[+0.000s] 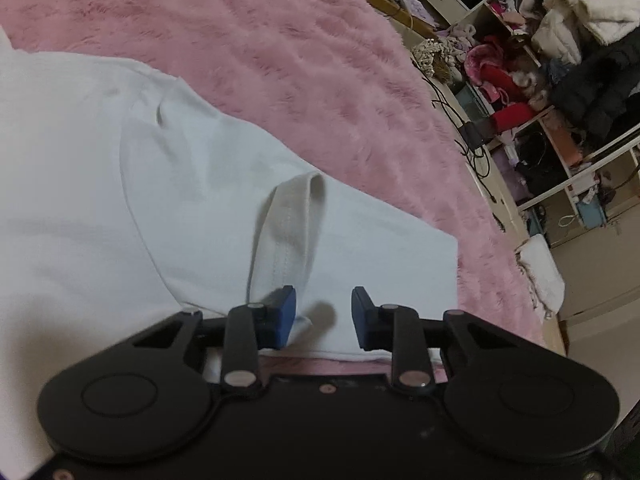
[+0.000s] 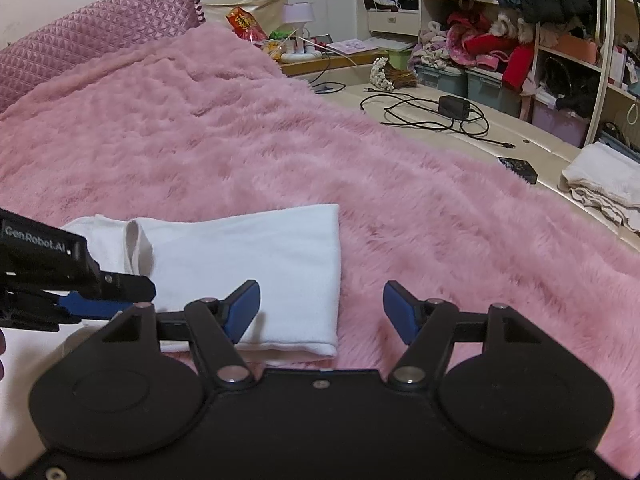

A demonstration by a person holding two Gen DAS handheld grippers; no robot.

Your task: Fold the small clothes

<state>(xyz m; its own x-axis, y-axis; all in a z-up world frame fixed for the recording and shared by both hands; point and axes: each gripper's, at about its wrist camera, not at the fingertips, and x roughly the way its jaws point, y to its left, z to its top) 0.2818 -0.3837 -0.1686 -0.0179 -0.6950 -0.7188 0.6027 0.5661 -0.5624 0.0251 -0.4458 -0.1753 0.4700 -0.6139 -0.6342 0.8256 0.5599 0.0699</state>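
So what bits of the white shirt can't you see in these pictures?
- Left wrist view: the white shirt runs off the left edge, and the left gripper body hides its near hem.
- Right wrist view: the left gripper covers the shirt's left part; the right gripper body hides its near edge.

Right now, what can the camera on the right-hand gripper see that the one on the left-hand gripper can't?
Only the right wrist view shows the quilted pink headboard, the black power adapter with its cables, and the left gripper reaching in from the side. It also shows the right gripper, open.

Only the left wrist view shows the white garment's collar band close up, and its own open fingers over the hem.

Both show the white garment, the fluffy pink blanket and the cluttered shelves.
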